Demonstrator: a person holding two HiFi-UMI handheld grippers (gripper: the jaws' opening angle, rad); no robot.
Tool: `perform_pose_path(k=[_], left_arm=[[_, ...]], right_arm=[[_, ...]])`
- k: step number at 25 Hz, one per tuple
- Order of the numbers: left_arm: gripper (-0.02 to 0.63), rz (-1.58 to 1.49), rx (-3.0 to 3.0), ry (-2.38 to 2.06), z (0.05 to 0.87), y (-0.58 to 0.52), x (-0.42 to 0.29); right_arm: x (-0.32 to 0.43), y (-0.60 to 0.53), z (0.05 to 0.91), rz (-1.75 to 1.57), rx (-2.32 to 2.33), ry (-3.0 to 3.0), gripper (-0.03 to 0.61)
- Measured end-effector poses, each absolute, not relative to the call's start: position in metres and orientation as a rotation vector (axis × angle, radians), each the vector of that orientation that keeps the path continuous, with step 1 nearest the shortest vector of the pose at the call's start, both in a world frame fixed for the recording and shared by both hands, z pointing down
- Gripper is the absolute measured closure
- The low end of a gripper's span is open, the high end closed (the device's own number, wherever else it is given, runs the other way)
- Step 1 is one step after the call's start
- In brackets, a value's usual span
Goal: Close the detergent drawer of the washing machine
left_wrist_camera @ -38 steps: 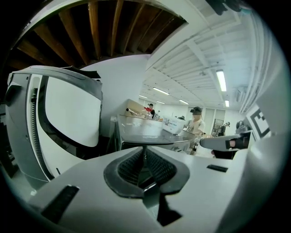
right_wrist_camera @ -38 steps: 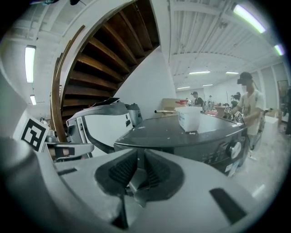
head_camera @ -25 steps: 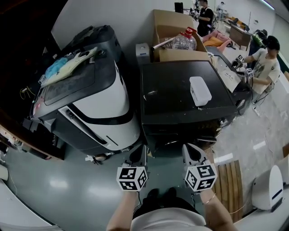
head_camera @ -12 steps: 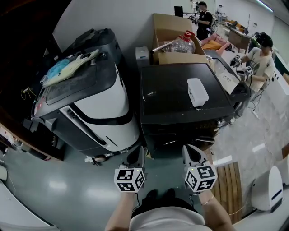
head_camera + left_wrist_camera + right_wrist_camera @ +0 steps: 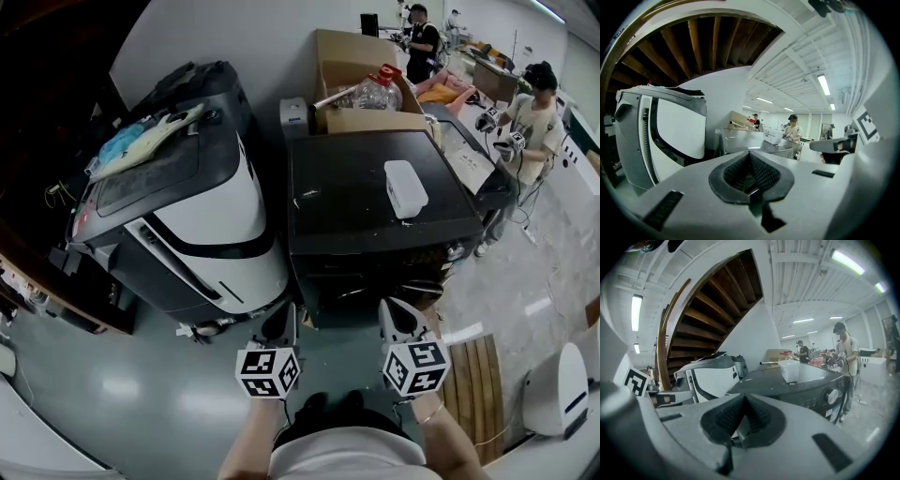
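Observation:
The black washing machine (image 5: 361,202) stands straight ahead, with a white box (image 5: 405,187) on its lid. Its control panel with a round knob (image 5: 830,395) shows in the right gripper view. I cannot make out the detergent drawer on the dark front (image 5: 366,281). My left gripper (image 5: 282,328) hangs just short of the machine's front left corner, its jaws shut and holding nothing (image 5: 751,161). My right gripper (image 5: 399,322) hangs level beside it, before the front right part, also shut and holding nothing (image 5: 743,416). Neither touches the machine.
A large grey and white machine (image 5: 183,211) stands close on the left, with cloths on its top. A cardboard box (image 5: 361,84) with a water bottle sits behind the washer. Two persons (image 5: 527,117) work at tables back right. A slatted wooden board (image 5: 478,384) lies on the floor at right.
Both grippers have stayed in place before the washer. The head view has shifted slightly, and the person at the back right has moved a little.

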State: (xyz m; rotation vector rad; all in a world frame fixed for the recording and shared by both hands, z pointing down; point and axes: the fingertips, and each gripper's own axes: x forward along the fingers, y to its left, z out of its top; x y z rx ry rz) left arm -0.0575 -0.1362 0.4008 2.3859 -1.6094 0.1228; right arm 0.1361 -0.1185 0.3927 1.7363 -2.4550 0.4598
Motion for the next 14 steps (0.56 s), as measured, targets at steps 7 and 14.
perform_pose_path(k=[7,14], left_arm=[[0.620,0.121,2.374,-1.618,0.404,-0.133,-0.052],[0.620,0.124,2.373,-1.629,0.402,-0.134,-0.045]], right_arm=[[0.138,-0.114,0.394,0.460,1.708,-2.474,0.577],[0.142,-0.116,0.392,0.457,1.687,-2.487,0.577]])
